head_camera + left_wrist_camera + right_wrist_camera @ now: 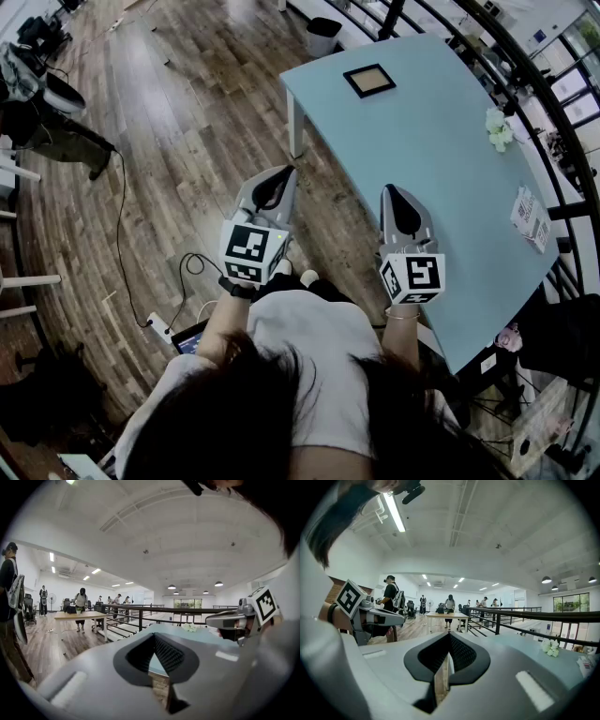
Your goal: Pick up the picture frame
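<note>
The picture frame (369, 81), black-edged with a tan middle, lies flat near the far end of the light blue table (441, 178). Both grippers are held close to my body, far short of the frame. My left gripper (284, 172) hovers over the wooden floor just left of the table's edge, shut with nothing in it (154, 639). My right gripper (390, 191) hangs above the table's near part, also shut and empty (449, 641). Neither gripper view shows the frame.
White flowers (498, 129) and a printed card (530, 217) lie along the table's right side, by a black railing (553, 103). A bin (323, 36) stands beyond the table. A cable and power strip (159, 326) lie on the floor at left. People stand farther off (450, 605).
</note>
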Motion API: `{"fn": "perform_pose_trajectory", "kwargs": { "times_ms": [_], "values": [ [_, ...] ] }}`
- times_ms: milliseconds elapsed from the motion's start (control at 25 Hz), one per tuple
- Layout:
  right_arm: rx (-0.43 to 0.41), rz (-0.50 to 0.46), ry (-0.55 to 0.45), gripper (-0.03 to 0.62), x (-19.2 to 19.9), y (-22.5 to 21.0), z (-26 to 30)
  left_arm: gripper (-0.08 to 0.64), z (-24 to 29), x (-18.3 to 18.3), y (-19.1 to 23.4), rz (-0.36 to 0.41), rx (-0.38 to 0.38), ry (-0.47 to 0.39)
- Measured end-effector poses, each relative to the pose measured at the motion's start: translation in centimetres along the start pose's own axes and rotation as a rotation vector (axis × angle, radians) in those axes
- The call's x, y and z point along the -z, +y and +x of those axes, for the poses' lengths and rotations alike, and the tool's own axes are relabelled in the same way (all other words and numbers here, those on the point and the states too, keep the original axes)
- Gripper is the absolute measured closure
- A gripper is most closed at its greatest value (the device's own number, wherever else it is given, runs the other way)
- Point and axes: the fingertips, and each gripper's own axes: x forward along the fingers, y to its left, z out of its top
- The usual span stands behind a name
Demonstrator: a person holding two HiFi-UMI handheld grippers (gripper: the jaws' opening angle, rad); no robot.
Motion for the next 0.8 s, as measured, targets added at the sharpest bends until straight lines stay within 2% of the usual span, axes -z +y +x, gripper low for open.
{"fn": "perform_pose_trajectory", "kwargs": {
  "times_ms": [360, 600, 800],
  "values": [
    [-0.024, 0.071, 0.011, 0.591, 2.0, 0.1, -0.5, 0.502, -1.8, 1.1, -0.3, -0.006, -0.055, 0.015],
    [-0.079, 0.078, 0.030, 0.589, 2.4, 0.9, 1.8, 0.502, -1.9, 1.8, 2.0, -0.028, -0.113, 0.022],
    [-0.085, 0.076, 0.027, 0.589, 1.8, 0.2, 5.4, 0.500, 0.6, 1.6, 4.6, -0.039, -0.117, 0.016]
  ]
}}
